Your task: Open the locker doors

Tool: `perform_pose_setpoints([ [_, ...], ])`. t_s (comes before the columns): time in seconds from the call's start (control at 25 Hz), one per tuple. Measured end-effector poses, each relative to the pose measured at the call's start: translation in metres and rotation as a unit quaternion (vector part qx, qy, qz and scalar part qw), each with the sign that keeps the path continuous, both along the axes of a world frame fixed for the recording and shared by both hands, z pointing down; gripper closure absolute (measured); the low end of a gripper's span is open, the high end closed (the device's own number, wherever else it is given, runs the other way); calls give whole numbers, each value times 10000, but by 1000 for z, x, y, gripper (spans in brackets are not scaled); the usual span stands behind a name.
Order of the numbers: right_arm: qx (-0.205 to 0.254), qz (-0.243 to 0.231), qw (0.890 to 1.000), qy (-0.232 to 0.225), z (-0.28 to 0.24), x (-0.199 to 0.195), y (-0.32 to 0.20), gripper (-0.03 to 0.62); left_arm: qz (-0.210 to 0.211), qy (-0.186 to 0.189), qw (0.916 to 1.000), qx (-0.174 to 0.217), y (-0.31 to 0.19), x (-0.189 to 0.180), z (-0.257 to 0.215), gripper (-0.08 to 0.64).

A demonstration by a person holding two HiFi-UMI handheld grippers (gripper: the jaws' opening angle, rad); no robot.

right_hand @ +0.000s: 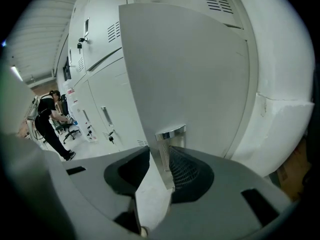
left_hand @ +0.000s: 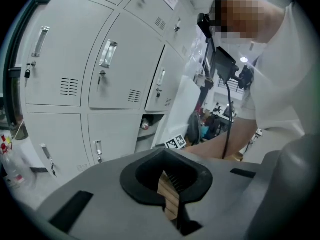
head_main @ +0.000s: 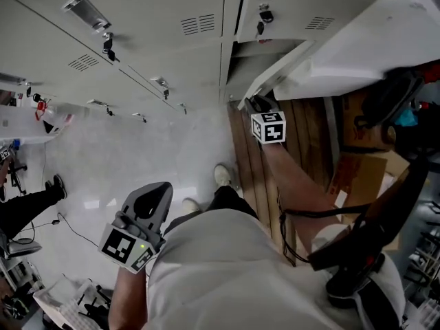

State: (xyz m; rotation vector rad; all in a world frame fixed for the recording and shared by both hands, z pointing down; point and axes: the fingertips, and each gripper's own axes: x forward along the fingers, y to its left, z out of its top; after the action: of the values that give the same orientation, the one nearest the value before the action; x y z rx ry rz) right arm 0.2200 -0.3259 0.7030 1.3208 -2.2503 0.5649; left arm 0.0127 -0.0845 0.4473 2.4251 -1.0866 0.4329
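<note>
only right tongs [right_hand: 156, 160] view, door handle [right_hand: 164, 154] (between)

Floor [head_main: 124, 163] was pale and glossy, with lockers [head_main: 144, 47] standing along it. A strip of brown wooden planks [head_main: 254, 170] ran out from the locker row on the right, and cardboard boxes [head_main: 361, 174] lay just beside it. One light shoe [head_main: 222, 175] stood at the planks' edge, the other [head_main: 191, 205] on pale floor. At left, another person's dark shoe [head_main: 58, 183] was on the floor, with a thin cable [head_main: 72, 229] lying near it. The clutter at bottom left was too blurred to tell.
</note>
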Motion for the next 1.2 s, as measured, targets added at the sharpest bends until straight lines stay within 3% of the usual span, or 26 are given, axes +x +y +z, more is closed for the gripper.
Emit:
perform_pose_setpoints([
  [0.48,-109,44,9997,211,1,49,47,502,595,135,9981,124,-5,46,-1,549],
  [1.2,-229,434,9962,719,3,159,92,549,1353,220,9903,217,-8,105,-2,549],
])
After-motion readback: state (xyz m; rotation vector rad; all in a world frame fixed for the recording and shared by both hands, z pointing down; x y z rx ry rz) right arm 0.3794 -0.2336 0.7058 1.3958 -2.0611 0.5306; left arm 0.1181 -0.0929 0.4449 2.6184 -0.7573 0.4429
